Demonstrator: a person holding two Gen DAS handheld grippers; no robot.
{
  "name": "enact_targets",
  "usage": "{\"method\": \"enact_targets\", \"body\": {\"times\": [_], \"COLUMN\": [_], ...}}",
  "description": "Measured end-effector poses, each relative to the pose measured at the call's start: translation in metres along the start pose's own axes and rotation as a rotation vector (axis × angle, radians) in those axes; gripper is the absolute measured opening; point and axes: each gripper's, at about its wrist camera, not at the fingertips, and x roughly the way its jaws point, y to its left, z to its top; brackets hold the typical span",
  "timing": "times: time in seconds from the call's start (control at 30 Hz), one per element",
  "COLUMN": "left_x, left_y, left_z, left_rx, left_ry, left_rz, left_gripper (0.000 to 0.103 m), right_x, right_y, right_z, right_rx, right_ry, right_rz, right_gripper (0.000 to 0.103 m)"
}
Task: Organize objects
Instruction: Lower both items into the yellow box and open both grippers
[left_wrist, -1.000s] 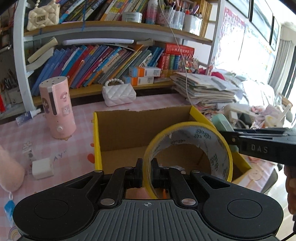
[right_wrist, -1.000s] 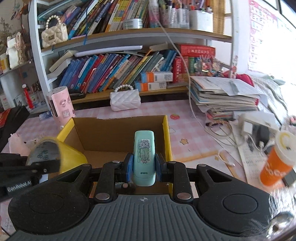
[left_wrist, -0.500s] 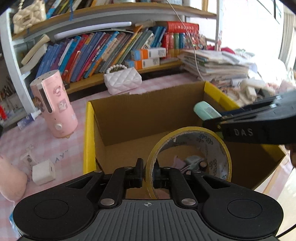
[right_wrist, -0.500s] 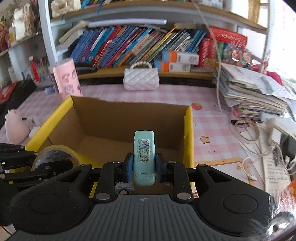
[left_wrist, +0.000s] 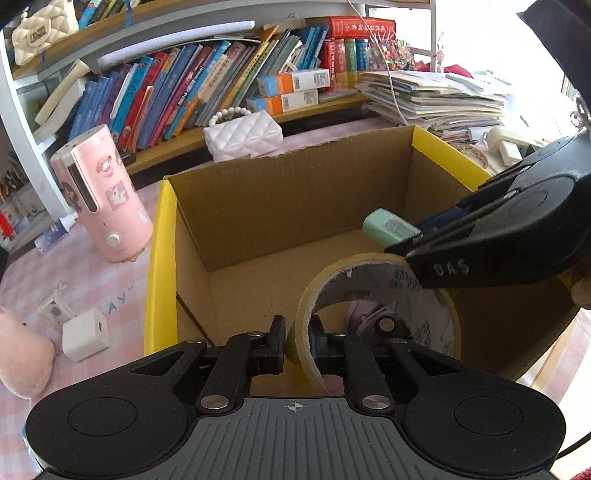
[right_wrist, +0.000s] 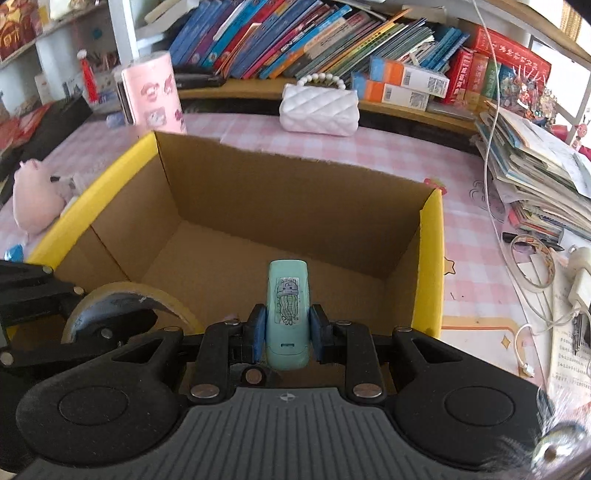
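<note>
A yellow-edged cardboard box (left_wrist: 159, 258) (right_wrist: 430, 266) stands open on the pink checked table. My left gripper (left_wrist: 298, 332) hangs low inside the box's near left part. Its jaws are opening, and the wall of a yellow tape roll (left_wrist: 436, 317) (right_wrist: 110, 295) still stands upright between its pads. My right gripper (right_wrist: 288, 325) is shut on a mint-green handheld device (right_wrist: 288, 295) (left_wrist: 384, 229) with a jellyfish sticker, held over the box's right half above the tape. A small pink and grey object (left_wrist: 369, 317) lies on the box floor, seen through the roll.
A pink cylinder appliance (left_wrist: 99, 195), a white cube charger (left_wrist: 85, 334) and a pink plush (left_wrist: 18, 362) sit left of the box. A white quilted bag (left_wrist: 243, 136) lies behind it under the bookshelf. Stacked papers (left_wrist: 436, 96) and cables (right_wrist: 532, 266) crowd the right.
Both grippers have sunk forward into the box with their loads. The right one now crosses above the tape roll. The left jaws stand slightly wider.
</note>
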Motion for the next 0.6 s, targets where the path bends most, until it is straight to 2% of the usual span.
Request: {"method": "enact_targets", "body": {"times": [0.2, 0.37, 0.5, 0.57, 0.6], "left_x": [-0.001, -0.009, -0.018, -0.024, -0.028], "left_y": [-0.001, -0.003, -0.003, -0.002, -0.001], "left_z": [0.001, 0.0, 0.001, 0.001, 0.001], "left_rx": [-0.003, -0.014, -0.021, -0.031, -0.04], "left_ry": [0.002, -0.029, -0.061, -0.082, -0.1], "left_rz": [0.004, -0.009, -0.009, 0.002, 0.012], "left_gripper": [0.017, 0.033, 0.04, 0.064, 0.068], "right_x": [0.005, 0.003, -0.004, -0.009, -0.011], "right_y": [0.002, 0.003, 0.003, 0.004, 0.004], "right_z": [-0.001, -0.002, -0.003, -0.005, -0.006], "right_rx": [-0.014, -0.014, -0.001, 0.015, 0.022], "right_ry": [0.031, 0.02, -0.017, -0.035, -0.047], "right_rz": [0.012, 0.009, 0.001, 0.004, 0.005], "right_gripper": [0.023, 0.024, 0.028, 0.034, 0.035]}}
